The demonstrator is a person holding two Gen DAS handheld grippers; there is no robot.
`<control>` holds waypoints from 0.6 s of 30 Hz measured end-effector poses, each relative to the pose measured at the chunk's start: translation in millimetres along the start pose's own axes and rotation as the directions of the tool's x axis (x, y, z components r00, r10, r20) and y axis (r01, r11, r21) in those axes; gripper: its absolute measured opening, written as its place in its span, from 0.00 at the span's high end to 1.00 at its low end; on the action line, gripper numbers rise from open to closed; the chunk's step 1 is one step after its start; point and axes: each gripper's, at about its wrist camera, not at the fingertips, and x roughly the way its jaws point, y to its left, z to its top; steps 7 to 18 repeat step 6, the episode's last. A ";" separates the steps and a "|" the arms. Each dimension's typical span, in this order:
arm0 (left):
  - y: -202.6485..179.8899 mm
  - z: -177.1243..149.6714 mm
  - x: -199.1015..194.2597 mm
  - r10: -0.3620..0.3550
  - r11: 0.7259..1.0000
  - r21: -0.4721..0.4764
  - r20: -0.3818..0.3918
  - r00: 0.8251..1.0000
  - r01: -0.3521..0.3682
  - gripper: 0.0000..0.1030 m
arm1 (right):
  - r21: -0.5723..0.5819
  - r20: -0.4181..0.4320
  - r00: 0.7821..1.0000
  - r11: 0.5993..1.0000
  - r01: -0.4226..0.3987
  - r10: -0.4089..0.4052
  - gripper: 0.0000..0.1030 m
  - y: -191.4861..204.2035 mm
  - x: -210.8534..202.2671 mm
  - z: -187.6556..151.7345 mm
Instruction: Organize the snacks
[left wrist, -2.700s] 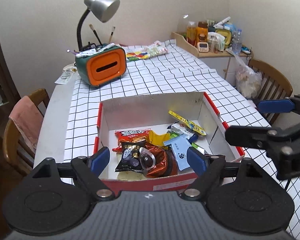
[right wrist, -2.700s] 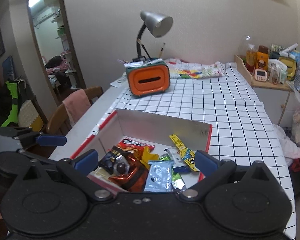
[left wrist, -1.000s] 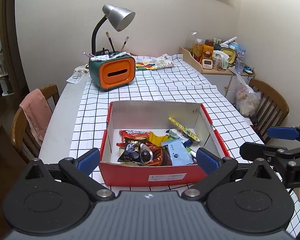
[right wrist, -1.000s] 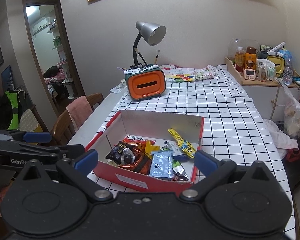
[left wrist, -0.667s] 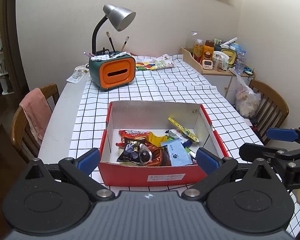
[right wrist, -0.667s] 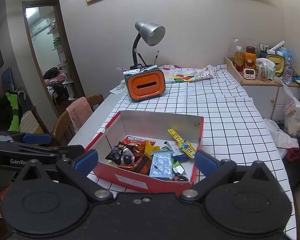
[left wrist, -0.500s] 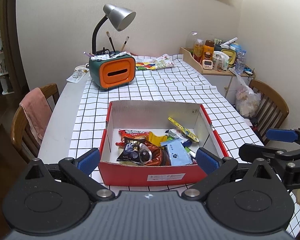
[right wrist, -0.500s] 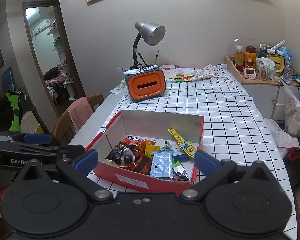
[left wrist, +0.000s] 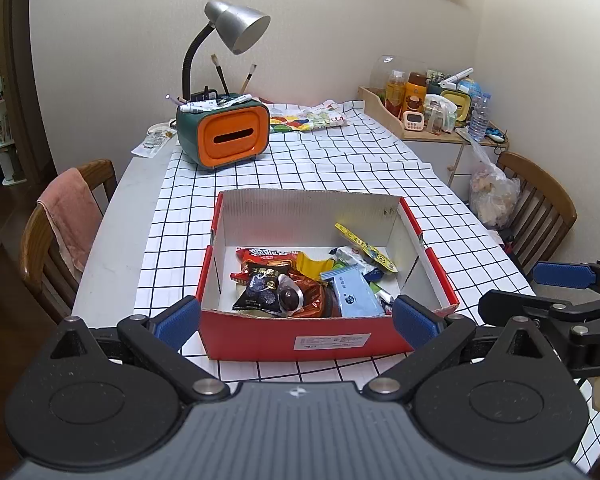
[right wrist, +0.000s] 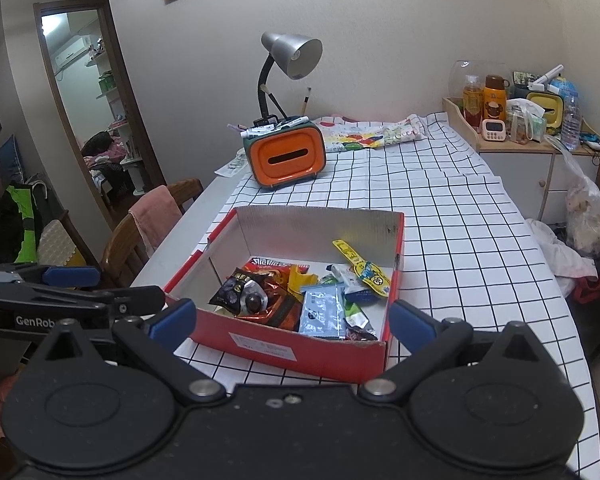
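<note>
A red cardboard box (left wrist: 328,344) sits on the checked tablecloth (left wrist: 340,160), its snacks heaped toward the near wall: a dark chocolate packet (left wrist: 262,292), a red chip bag (left wrist: 268,255), a pale blue pouch (left wrist: 354,298) and a yellow strip packet (left wrist: 364,246) leaning on the right inner wall. The left gripper (left wrist: 296,320) hangs just short of the box's near wall, fingers spread wide and grasping nothing; its blue pads (left wrist: 178,320) frame the box's front corners. The right gripper (right wrist: 292,322) hangs likewise, released and empty, aimed at the box from the near right corner.

Only the left view shows the wooden chair (left wrist: 540,204) at the table's right side, with the right gripper's fingers poking in at its edge. Only the right view shows the open doorway (right wrist: 96,120), the framed pictures on the wall, and a small dark wrapper (right wrist: 360,334) in the box's near right corner, possibly a sweet. Both views show the orange tissue holder (left wrist: 230,136) and the desk lamp (left wrist: 236,32) behind the box, well apart from it.
</note>
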 end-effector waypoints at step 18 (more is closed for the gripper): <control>2.1 -4.4 -5.6 -0.024 1.000 0.000 -0.004 1.000 0.024 0.00 | 0.016 -0.004 1.000 1.000 0.019 -0.019 0.00 4.9 -7.4 -7.1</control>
